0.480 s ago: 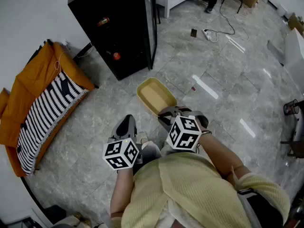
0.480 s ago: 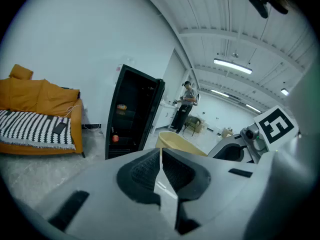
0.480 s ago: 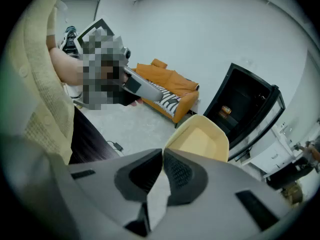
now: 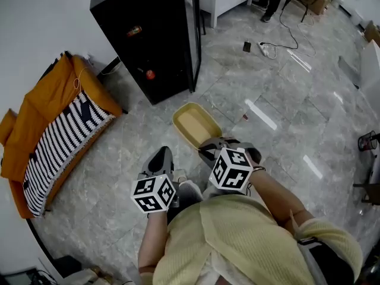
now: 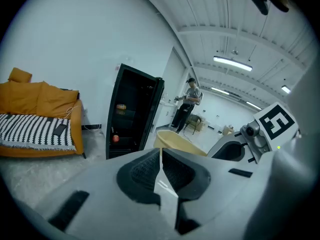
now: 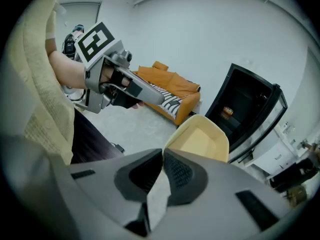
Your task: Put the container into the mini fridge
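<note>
Nearest the head camera is the person's pale yellow sweater point(image 4: 237, 242), both forearms reaching forward from it. The left gripper point(image 4: 159, 158) is held low beside the right one, its marker cube point(image 4: 153, 193) toward the body. In the left gripper view its jaws are pressed together with nothing between the pads point(image 5: 160, 151).

The right gripper point(image 4: 209, 147) sits just to the right and a little farther out. Its jaws are closed on the near rim of the container point(image 4: 195, 125) – a shallow, pale yellow tub, open side up and empty, held out over the grey tiled floor point(image 4: 267, 76). The right gripper view shows that rim right at the jaw tips point(image 6: 163, 154), the tub point(image 6: 200, 139) stretching away beyond them.

Farther on stands the black mini fridge point(image 4: 148, 34), its door swung open – the container is short of it, well apart. A small red thing point(image 4: 150, 74) sits low inside. Left of the fridge, against the wall, is an orange sofa point(image 4: 53, 129) with a striped throw point(image 4: 56, 147).
</note>
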Action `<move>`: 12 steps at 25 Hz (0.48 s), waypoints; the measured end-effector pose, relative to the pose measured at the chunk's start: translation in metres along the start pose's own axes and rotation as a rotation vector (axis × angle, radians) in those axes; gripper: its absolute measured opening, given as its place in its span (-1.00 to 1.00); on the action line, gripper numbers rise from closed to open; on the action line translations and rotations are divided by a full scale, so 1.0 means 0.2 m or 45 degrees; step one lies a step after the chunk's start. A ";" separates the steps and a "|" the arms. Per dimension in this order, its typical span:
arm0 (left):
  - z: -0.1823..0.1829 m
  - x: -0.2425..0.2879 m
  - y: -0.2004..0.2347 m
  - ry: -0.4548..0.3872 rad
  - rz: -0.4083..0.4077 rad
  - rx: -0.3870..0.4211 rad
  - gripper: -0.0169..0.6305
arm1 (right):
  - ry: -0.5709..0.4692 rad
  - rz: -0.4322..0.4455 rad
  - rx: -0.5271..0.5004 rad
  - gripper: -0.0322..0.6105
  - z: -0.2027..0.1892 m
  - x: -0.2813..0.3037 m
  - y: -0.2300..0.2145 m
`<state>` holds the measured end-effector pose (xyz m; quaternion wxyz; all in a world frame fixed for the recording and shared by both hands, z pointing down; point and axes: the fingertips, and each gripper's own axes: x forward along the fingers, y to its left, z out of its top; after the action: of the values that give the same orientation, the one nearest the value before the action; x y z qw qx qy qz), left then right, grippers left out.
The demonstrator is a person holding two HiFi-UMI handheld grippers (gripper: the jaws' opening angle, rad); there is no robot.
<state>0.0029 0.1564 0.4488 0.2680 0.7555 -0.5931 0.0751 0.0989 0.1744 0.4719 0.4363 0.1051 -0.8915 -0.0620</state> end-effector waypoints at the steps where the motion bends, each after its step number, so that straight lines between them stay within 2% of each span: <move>1: 0.01 0.01 -0.01 0.001 0.000 0.008 -0.84 | 0.000 0.003 -0.004 -0.79 0.00 0.00 -0.01; 12: 0.04 0.11 0.05 0.029 0.016 0.018 -0.84 | -0.016 0.025 -0.023 -0.79 0.02 0.05 -0.10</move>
<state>-0.0014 0.1314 0.4549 0.2690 0.7527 -0.5942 0.0894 0.0924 0.1525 0.4739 0.4323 0.0920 -0.8946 -0.0664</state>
